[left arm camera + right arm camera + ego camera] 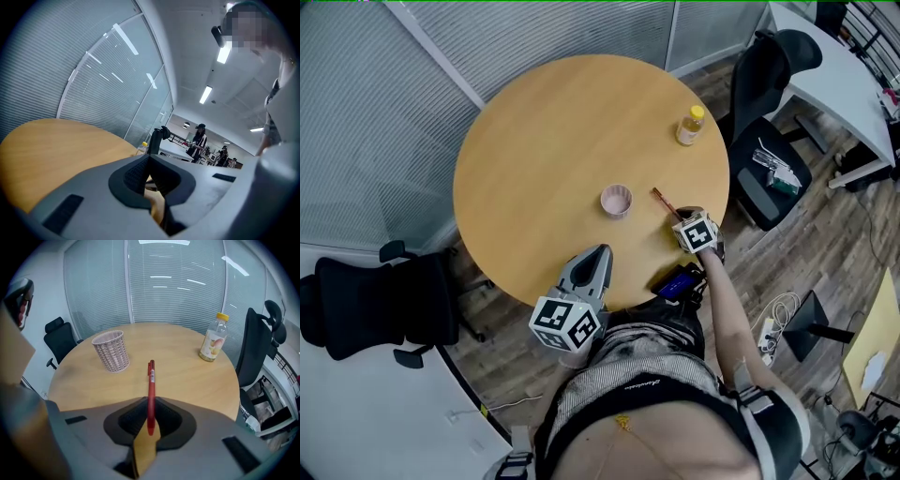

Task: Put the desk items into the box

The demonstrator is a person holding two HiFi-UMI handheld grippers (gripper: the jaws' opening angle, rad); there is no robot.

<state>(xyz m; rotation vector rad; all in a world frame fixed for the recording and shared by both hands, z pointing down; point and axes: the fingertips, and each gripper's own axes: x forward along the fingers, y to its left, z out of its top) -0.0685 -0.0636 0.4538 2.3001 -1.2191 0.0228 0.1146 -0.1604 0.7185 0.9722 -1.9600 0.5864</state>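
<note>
Now, red pen [151, 385] clamped in right tool [150, 420], sticking out beyond jaws

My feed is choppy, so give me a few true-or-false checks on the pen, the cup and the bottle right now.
1. The right gripper is shut on the red pen. True.
2. The pink cup lies tipped on its side. False: it stands upright on the table.
3. The bottle has a yellow cap. True.
4. The left gripper holds the bottle. False: it holds nothing.
</note>
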